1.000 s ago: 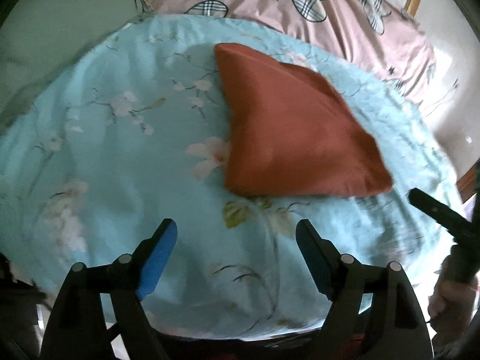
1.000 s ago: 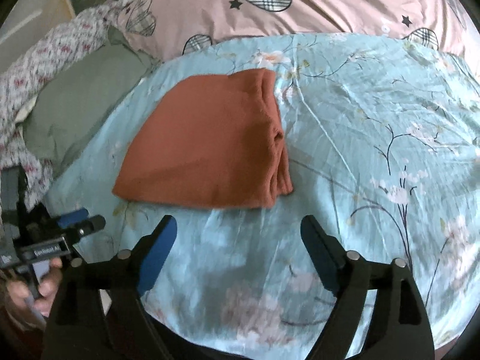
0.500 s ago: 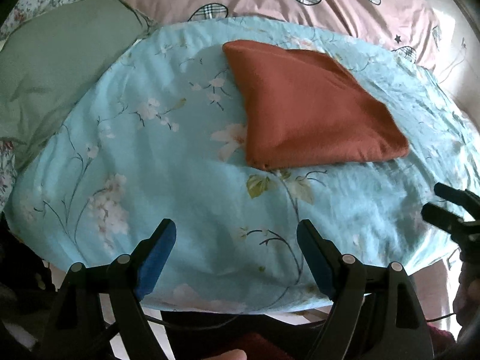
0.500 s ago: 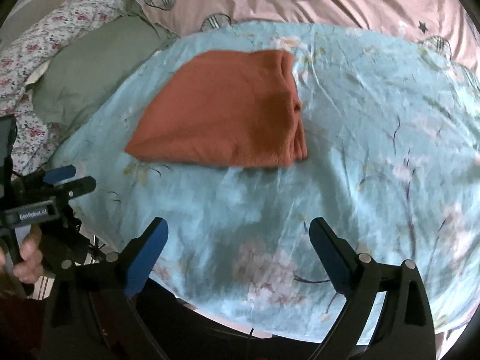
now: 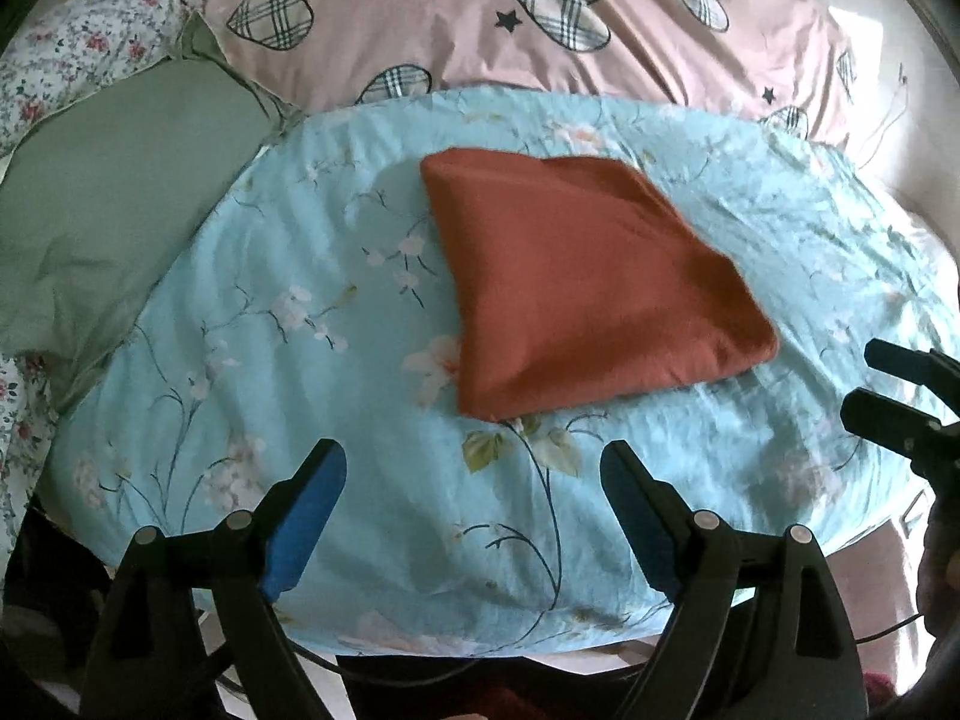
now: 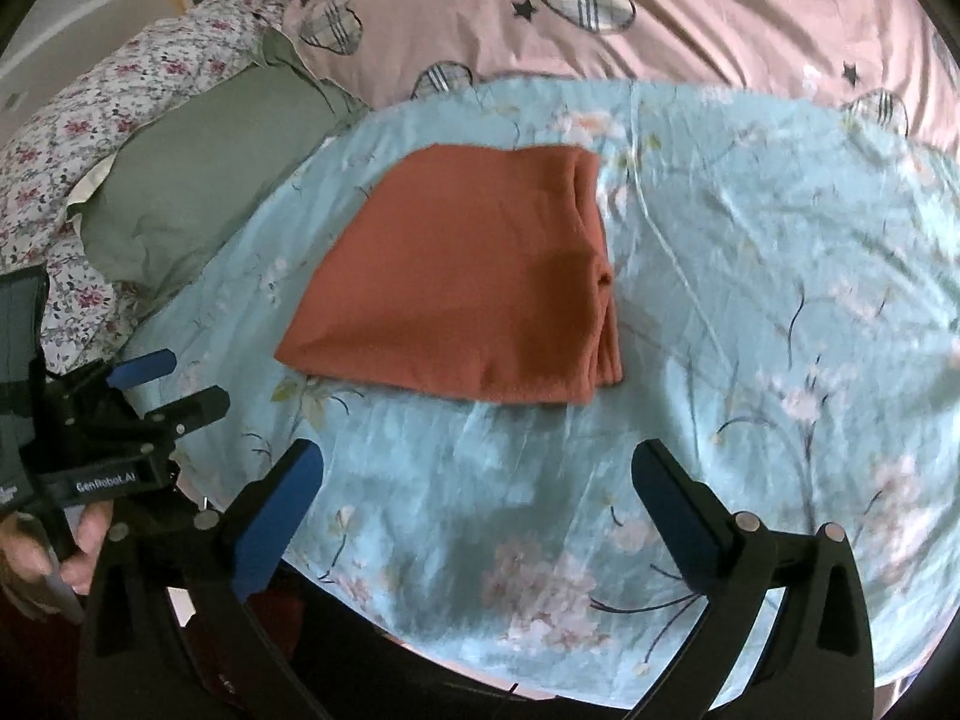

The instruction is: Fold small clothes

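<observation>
A rust-orange garment (image 5: 588,282) lies folded into a flat, roughly four-sided packet on a light blue floral sheet (image 5: 300,324); it also shows in the right wrist view (image 6: 474,282), with its stacked folded edges on the right. My left gripper (image 5: 474,474) is open and empty, held back from the packet's near corner over the sheet's front edge. My right gripper (image 6: 480,468) is open and empty, short of the packet's near edge. Each gripper shows in the other's view, the right (image 5: 888,384) and the left (image 6: 162,384), both apart from the cloth.
A pink quilt with plaid hearts (image 5: 540,18) lies behind the sheet. A green pillow (image 5: 114,192) and flowered white fabric (image 6: 78,138) lie to the left. The sheet's front edge (image 5: 480,642) drops off just under the grippers.
Both grippers have pulled back and up from the folded garment, so more of the bed and pillows shows. The garment has stayed put. Both stayed open.
</observation>
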A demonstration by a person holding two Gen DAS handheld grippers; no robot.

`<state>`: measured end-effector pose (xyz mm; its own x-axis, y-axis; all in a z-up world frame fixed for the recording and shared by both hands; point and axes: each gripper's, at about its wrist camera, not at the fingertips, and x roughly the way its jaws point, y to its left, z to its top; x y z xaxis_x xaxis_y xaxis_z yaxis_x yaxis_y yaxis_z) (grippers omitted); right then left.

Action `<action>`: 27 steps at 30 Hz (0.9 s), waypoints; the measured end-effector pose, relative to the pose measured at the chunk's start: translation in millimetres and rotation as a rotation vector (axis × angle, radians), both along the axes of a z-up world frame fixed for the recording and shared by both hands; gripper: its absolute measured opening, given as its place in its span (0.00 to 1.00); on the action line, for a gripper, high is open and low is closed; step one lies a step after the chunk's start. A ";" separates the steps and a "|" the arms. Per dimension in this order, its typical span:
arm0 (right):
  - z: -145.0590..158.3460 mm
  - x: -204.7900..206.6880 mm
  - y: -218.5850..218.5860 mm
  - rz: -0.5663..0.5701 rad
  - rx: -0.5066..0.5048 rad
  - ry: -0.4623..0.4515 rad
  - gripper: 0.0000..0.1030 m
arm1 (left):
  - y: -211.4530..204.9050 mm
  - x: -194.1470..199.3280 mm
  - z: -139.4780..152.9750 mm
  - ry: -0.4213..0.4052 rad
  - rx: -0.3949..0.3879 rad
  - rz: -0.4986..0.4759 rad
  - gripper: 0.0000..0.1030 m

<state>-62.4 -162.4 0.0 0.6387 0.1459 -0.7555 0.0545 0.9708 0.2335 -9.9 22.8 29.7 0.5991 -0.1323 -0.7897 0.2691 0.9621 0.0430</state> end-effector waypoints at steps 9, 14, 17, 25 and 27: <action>-12.5 10.5 -1.9 -0.004 -0.025 0.035 1.00 | 0.0 13.6 -30.5 0.041 0.088 0.047 0.85; -7.7 22.0 1.1 0.019 -0.041 0.026 1.00 | -2.2 22.7 -31.8 0.030 0.114 0.060 0.85; -4.1 28.0 3.3 0.028 -0.049 0.017 1.00 | -5.4 27.6 -30.2 0.021 0.111 0.059 0.85; 6.5 49.5 1.9 0.041 -0.060 -0.003 1.00 | -11.7 43.1 -24.7 0.005 0.104 0.062 0.85; 10.1 54.1 2.1 0.045 -0.063 -0.011 1.00 | -12.9 45.9 -22.5 0.000 0.100 0.064 0.85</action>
<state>-8.3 -160.3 10.1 0.6408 0.1270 -0.7571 0.0082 0.9850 0.1721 36.0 10.0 7.2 0.6039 -0.0142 -0.7969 0.2071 0.9683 0.1397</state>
